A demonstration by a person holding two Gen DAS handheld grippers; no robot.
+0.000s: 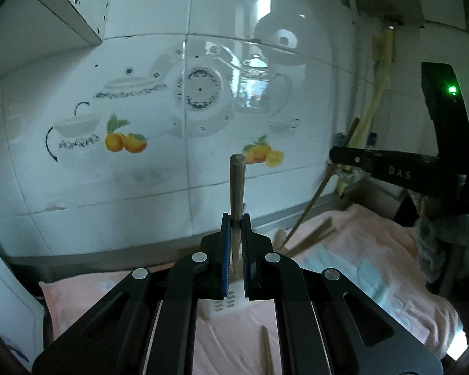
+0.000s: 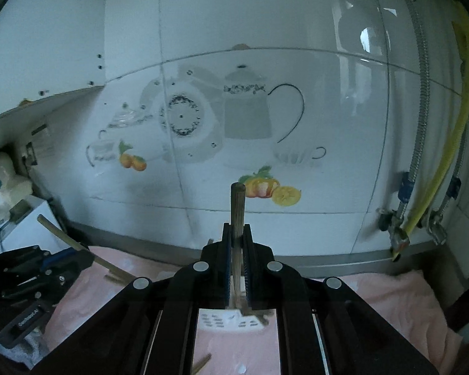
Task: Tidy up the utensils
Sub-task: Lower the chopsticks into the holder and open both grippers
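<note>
I see my left gripper clenched on a wooden chopstick that stands nearly upright between its fingers. My right gripper grasps a second wooden chopstick the same way. Below both lies a pink towel with more loose chopsticks on it, and a white slotted holder near the grippers. A tiled wall with printed teapots and fruit stands on the far side.

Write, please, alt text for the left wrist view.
The left gripper is shut on an upright wooden chopstick before a white tiled wall. At right, the right gripper holds a slanting chopstick above a pink towel with more chopsticks.
</note>
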